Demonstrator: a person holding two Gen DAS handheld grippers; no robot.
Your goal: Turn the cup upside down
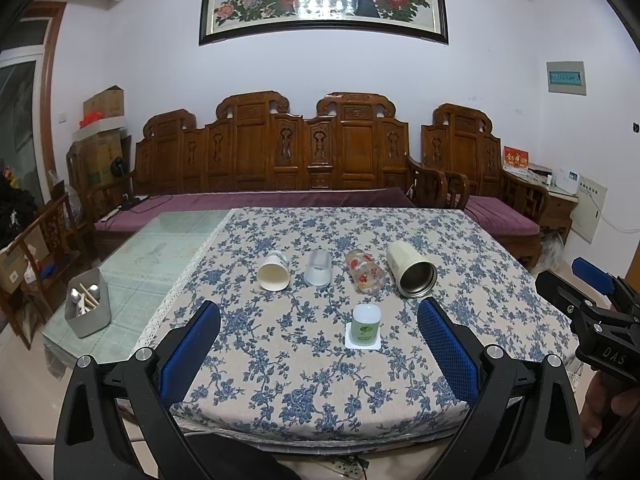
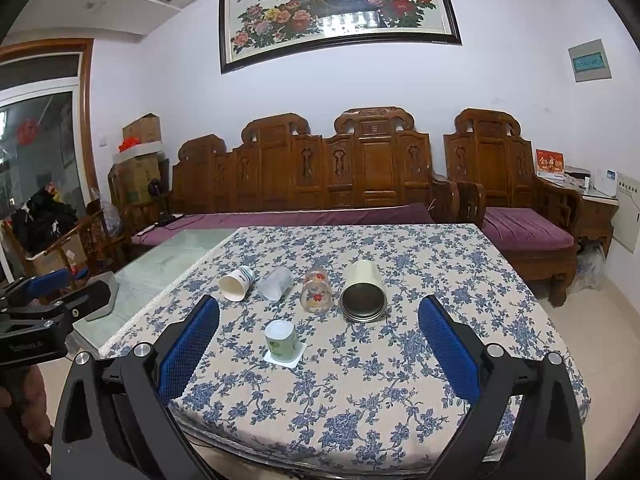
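Several cups lie on their sides in a row on the floral tablecloth: a white paper cup point(image 1: 273, 271) point(image 2: 236, 283), a clear plastic cup point(image 1: 318, 267) point(image 2: 275, 283), a flowered glass point(image 1: 365, 271) point(image 2: 317, 289) and a cream steel-lined cup point(image 1: 410, 274) point(image 2: 363, 292). A small green-labelled white cup point(image 1: 363, 326) point(image 2: 281, 340) stands upside down on its square lid, nearer to me. My left gripper point(image 1: 318, 350) is open and empty above the table's front edge. My right gripper point(image 2: 318, 354) is open and empty, also near the front edge.
The floral tablecloth point(image 1: 312, 392) point(image 2: 360, 400) covers the right part of a glass-topped table. A grey utensil holder point(image 1: 87, 304) stands at the left. A carved wooden sofa point(image 1: 280, 152) stands behind the table. The right gripper's body point(image 1: 592, 312) shows at the left view's right edge.
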